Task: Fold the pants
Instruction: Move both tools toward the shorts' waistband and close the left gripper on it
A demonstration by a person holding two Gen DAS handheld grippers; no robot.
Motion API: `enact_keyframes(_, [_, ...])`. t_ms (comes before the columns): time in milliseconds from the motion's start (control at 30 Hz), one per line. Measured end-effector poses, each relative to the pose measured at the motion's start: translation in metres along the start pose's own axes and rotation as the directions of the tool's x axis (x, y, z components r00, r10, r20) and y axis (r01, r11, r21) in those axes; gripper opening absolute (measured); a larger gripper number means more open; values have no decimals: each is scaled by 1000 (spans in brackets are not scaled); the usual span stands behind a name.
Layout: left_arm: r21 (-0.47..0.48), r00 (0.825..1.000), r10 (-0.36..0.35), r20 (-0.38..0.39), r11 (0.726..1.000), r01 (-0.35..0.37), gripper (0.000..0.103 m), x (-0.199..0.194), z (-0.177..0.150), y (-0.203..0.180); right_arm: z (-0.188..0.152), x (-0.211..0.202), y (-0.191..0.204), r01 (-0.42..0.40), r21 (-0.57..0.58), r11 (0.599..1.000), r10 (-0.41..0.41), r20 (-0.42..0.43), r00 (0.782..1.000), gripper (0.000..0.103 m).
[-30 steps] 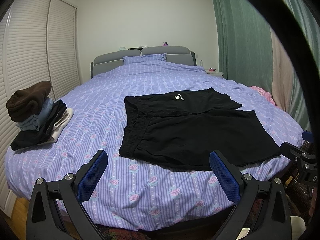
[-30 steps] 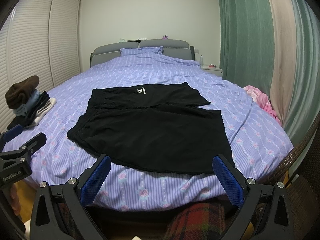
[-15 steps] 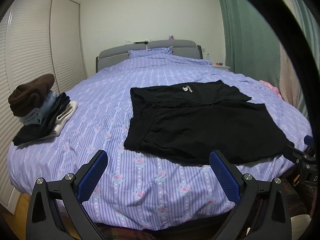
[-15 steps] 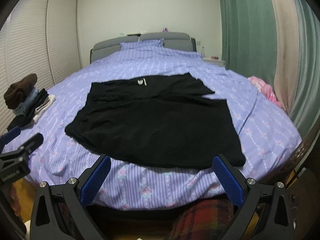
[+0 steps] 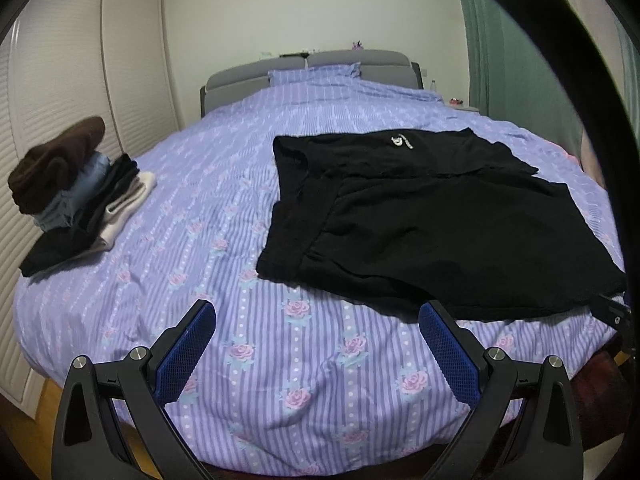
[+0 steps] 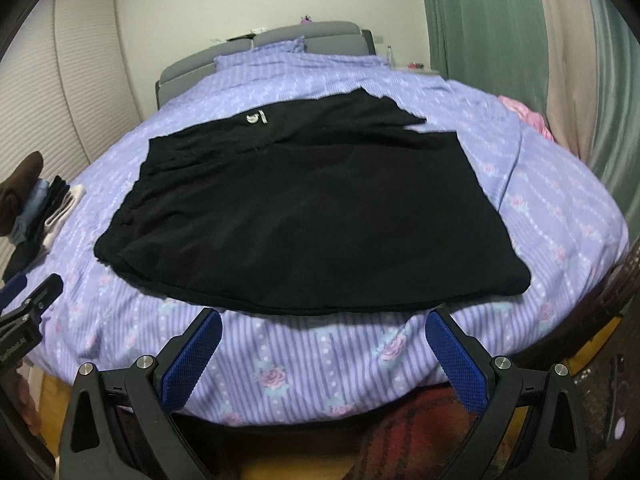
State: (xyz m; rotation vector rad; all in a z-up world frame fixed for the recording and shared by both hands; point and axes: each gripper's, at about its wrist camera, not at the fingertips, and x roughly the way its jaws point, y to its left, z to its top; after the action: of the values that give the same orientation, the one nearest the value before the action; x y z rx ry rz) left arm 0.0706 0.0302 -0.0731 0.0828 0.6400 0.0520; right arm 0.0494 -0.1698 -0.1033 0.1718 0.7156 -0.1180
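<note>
I see both my left hand-held gripper (image 5: 316, 328) and right hand-held gripper (image 6: 322, 334) spread wide, empty, above the bed's (image 5: 200, 216) foot edge, near the black shorts (image 6: 304, 216).

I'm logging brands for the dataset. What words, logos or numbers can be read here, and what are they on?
White logo with a line of text on the black shorts: too small and blurred to read.
White lettering on the left gripper's body, right wrist view: cut off and blurred, not readable.
No other text visible.

Home bedroom: bed (image 5: 248, 208), headboard (image 5: 240, 76), curtains (image 6: 480, 24), wardrobe (image 5: 60, 80).
</note>
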Motion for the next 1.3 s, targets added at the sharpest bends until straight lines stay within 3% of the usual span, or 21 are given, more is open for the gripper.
enact_keyframes(533, [-95, 993, -81, -87, 993, 72, 103, 67, 17, 3, 1, 36, -21, 22, 174, 985, -21, -12, 1000, 103])
enact_keyframes(933, [-248, 974, -156, -166, 962, 112, 103, 111, 17, 16, -3, 59, -32, 29, 255, 967, -24, -24, 999, 103])
enact_keyframes(1133, [-338, 954, -209, -215, 932, 127, 103, 133, 12, 19, -3, 71, -43, 32, 314, 949, -19, -44, 999, 103])
enact_keyframes(1233, [-345, 955, -208, -213, 930, 126, 97, 136, 12, 16, -1, 74, -44, 36, 303, 952, -28, -32, 999, 102])
enact_keyframes(1300, [-338, 953, -221, -206, 930, 142, 79, 136, 14, 13, 0, 75, -47, 44, 297, 954, -39, -25, 999, 96])
